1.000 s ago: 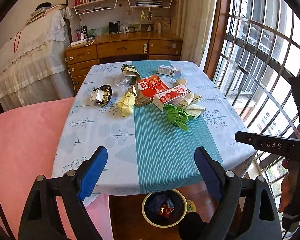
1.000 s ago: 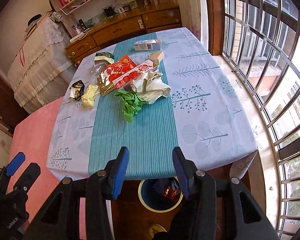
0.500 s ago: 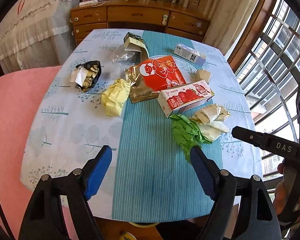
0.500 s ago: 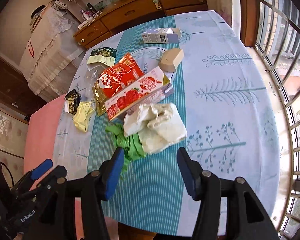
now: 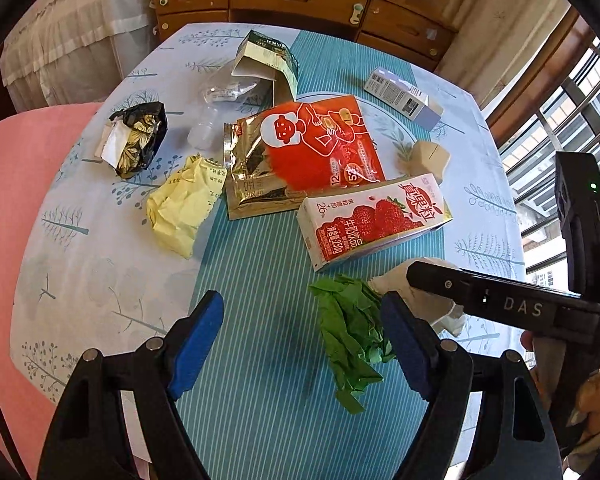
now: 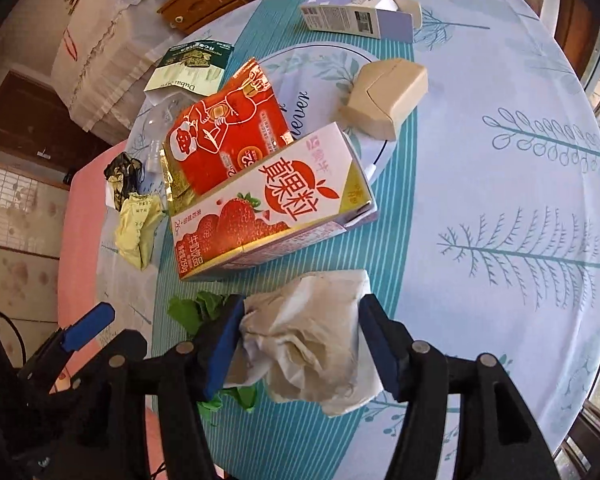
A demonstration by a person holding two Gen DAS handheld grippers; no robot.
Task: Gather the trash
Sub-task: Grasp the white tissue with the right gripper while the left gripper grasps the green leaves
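A: What can't you make out from the left wrist view?

B: The white crumpled paper [image 5: 428, 304], at four o'clock, is mostly hidden behind the right hand-held gripper [image 6: 300, 344]. The hand [image 5: 592, 400] holding it is cut off at the edge.

A: And from the right wrist view?

B: The green crumpled paper [image 6: 198, 310], at eight o'clock, is largely hidden by that gripper's finger [image 6: 222, 346]. The print on the yellow wrapper [image 6: 136, 232] is too small to read.

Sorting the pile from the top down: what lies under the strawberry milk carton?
The strawberry milk carton rests on the edge of the red and gold foil snack bag and on the teal striped tablecloth. Anything else under it is hidden.
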